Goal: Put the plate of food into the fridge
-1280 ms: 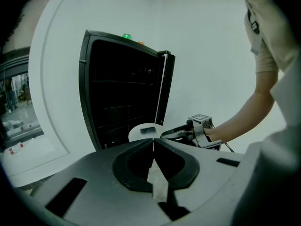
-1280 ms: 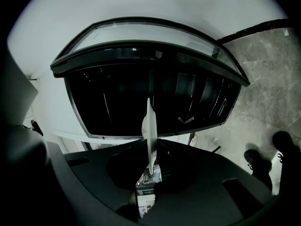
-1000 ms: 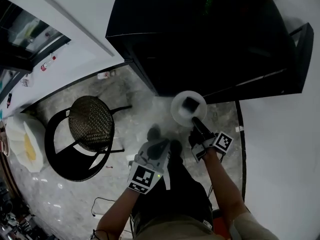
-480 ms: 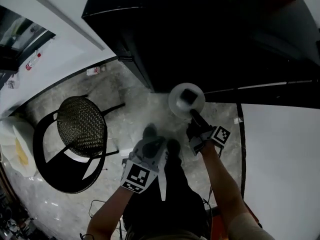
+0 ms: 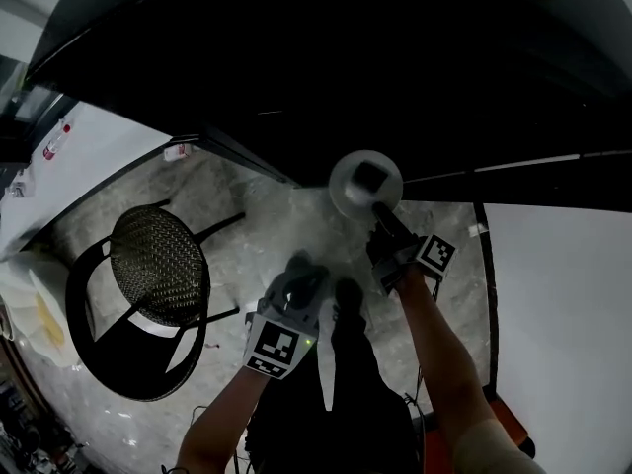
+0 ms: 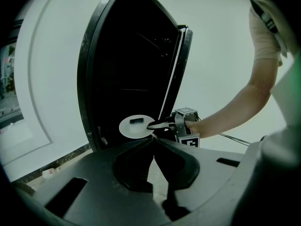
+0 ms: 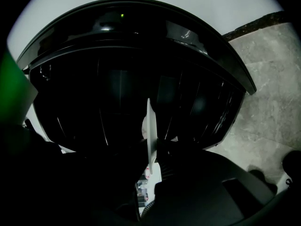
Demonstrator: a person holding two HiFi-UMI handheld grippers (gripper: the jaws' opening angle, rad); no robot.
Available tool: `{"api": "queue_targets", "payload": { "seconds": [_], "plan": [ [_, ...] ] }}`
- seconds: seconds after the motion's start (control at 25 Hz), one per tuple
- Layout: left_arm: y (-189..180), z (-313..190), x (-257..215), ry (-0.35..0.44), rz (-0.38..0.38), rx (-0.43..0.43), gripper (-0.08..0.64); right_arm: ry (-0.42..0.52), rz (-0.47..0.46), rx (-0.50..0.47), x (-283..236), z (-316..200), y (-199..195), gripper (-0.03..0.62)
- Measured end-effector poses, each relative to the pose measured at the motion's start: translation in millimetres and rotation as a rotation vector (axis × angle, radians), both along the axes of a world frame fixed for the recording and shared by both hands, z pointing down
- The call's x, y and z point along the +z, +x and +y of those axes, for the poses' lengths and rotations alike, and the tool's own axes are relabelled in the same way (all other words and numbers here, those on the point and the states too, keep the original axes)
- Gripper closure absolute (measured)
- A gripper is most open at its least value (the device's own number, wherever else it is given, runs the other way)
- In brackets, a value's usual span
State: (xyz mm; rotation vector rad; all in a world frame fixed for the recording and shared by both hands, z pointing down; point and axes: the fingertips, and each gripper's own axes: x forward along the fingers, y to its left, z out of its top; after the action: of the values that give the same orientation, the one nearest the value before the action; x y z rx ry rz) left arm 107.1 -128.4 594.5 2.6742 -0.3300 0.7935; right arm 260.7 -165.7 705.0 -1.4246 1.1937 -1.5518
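Head view: white plate (image 5: pixel 344 191) carrying a dark piece of food (image 5: pixel 369 178), held before the open black fridge (image 5: pixel 296 67).
At the plate's near rim the right gripper (image 5: pixel 380 215) is clenched, so the plate juts beyond its jaw tips toward the dark interior; the right gripper view shows it edge-on between those jaws. Lower left, the left gripper (image 6: pixel 153 141) has its jaws pressed together on nothing, clear of the plate.
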Motion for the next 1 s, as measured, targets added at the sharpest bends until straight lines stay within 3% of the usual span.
{"api": "queue_targets", "payload": {
  "seconds": [0.84, 1.0],
  "plan": [
    [46, -28, 70, -0.032, -0.05, 0.047, 0.549, -0.07, -0.059, 0.041, 58, -29, 2, 0.557],
    [55, -37, 92, -0.045, -0.071, 0.049, 0.549, -0.049, -0.04, 0.024, 60, -36, 5, 0.557]
  ]
}}
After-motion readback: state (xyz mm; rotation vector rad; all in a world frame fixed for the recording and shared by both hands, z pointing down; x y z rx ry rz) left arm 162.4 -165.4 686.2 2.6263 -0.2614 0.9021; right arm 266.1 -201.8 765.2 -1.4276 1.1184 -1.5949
